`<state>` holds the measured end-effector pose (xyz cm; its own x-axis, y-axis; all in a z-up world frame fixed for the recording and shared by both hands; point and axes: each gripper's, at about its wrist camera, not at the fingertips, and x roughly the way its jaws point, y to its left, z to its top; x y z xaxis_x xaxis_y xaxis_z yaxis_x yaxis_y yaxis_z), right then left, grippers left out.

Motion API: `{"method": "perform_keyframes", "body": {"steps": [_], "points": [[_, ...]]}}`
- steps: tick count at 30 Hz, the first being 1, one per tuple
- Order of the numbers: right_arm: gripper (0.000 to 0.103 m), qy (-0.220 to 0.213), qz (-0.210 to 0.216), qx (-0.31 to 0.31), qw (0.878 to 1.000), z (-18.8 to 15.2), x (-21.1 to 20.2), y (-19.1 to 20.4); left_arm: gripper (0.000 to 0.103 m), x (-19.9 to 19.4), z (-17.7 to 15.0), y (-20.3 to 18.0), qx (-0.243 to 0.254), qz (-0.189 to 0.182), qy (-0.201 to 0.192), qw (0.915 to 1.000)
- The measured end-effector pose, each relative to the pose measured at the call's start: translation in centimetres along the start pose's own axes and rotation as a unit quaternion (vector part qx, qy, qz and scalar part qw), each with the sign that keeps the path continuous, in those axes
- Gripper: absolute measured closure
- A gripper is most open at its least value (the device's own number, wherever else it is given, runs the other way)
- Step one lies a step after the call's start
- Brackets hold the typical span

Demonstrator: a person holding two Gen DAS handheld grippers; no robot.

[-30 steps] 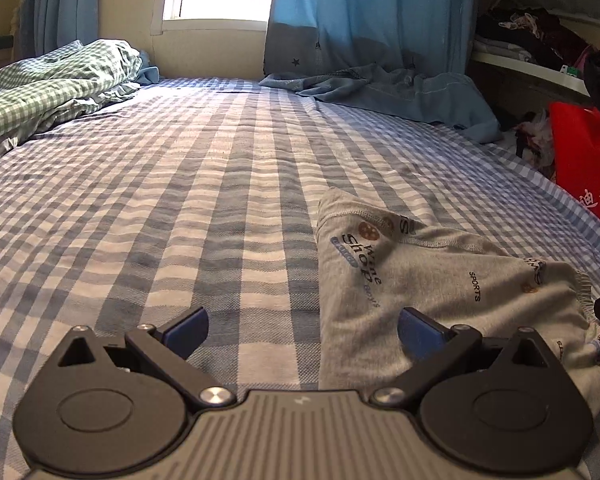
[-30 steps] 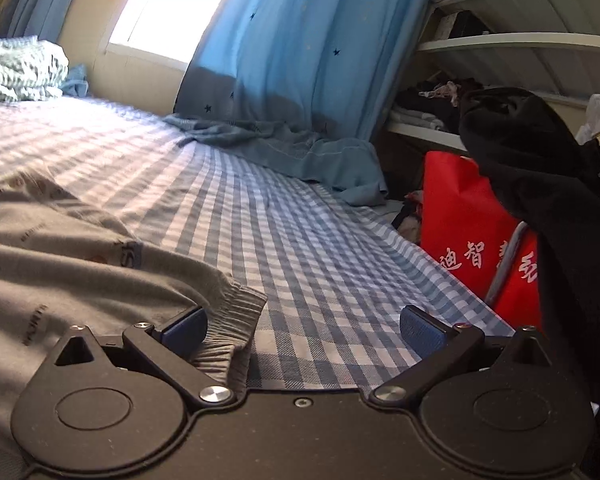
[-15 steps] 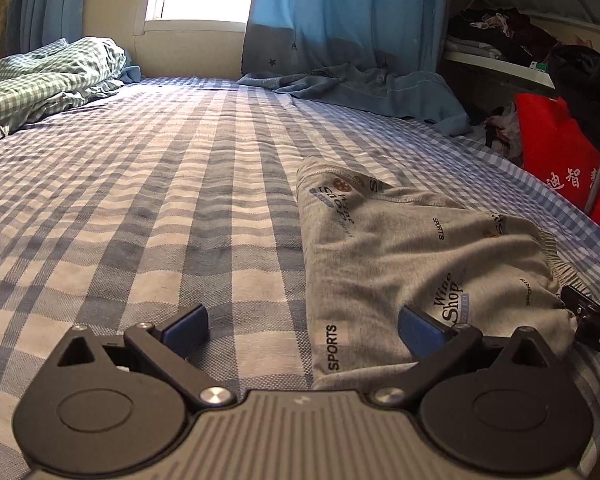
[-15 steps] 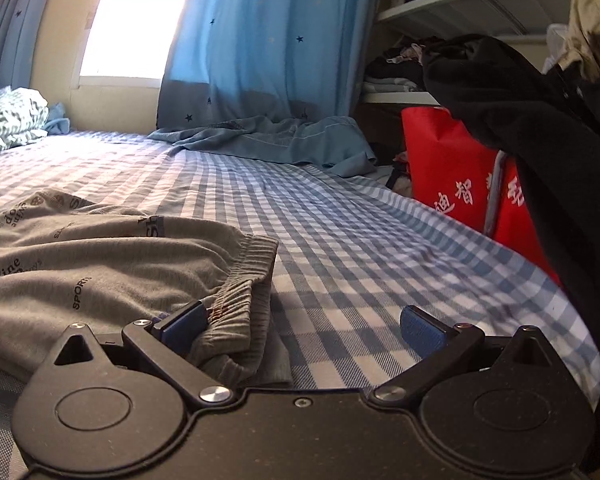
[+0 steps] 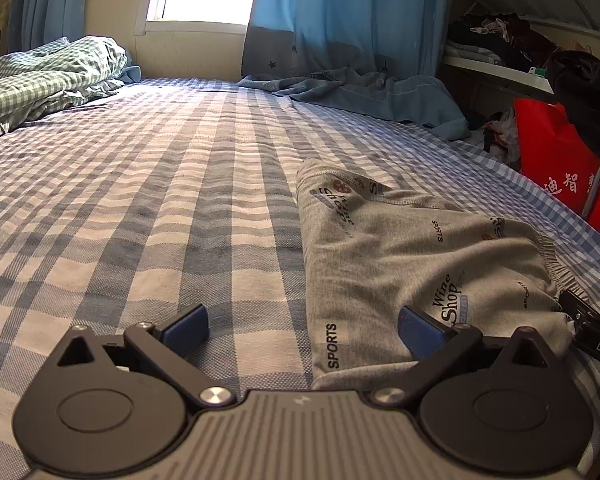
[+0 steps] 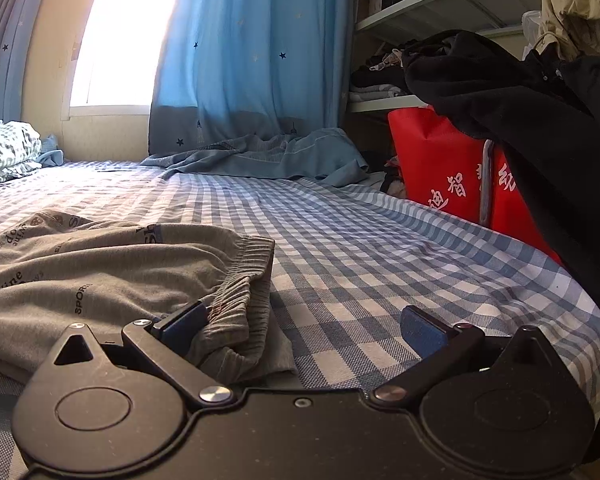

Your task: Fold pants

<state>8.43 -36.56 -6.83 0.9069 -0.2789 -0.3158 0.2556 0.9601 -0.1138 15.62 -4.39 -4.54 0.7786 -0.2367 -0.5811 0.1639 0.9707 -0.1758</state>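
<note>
Between and just ahead of both wide-parted claws, the left claw (image 5: 302,326) and the right claw (image 6: 302,326), lay the grey pants (image 5: 412,252) on the checked bed (image 5: 140,200), soft, light and floppy (likely best pinched at the ribbed waistband (image 6: 248,280)).

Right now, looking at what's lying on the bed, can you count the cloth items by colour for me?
Grey: 1, the pants between the open left gripper and open right gripper.
Green checked: 1, the bedding bunched at the far left.
Blue: 1, the curtain hem spilling onto the bedsheet.
Total: 3
</note>
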Motion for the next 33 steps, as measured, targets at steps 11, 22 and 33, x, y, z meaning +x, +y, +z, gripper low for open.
{"method": "perform_keyframes", "body": {"steps": [11,22,33], "points": [[0.001,-0.011,-0.007,-0.006,1.000,-0.4,-0.5,0.3,0.000,0.0,0.0,0.0,0.002,0.002,0.000,1.0000],[0.001,0.010,0.027,0.004,1.000,0.5,-0.5,-0.2,0.000,0.0,0.8,0.5,-0.006,-0.016,0.010,0.9998],[0.000,0.059,0.223,0.069,0.971,5.5,4.5,-4.5,0.000,2.2,4.4,0.6,-0.009,-0.099,0.005,0.9950]]}}
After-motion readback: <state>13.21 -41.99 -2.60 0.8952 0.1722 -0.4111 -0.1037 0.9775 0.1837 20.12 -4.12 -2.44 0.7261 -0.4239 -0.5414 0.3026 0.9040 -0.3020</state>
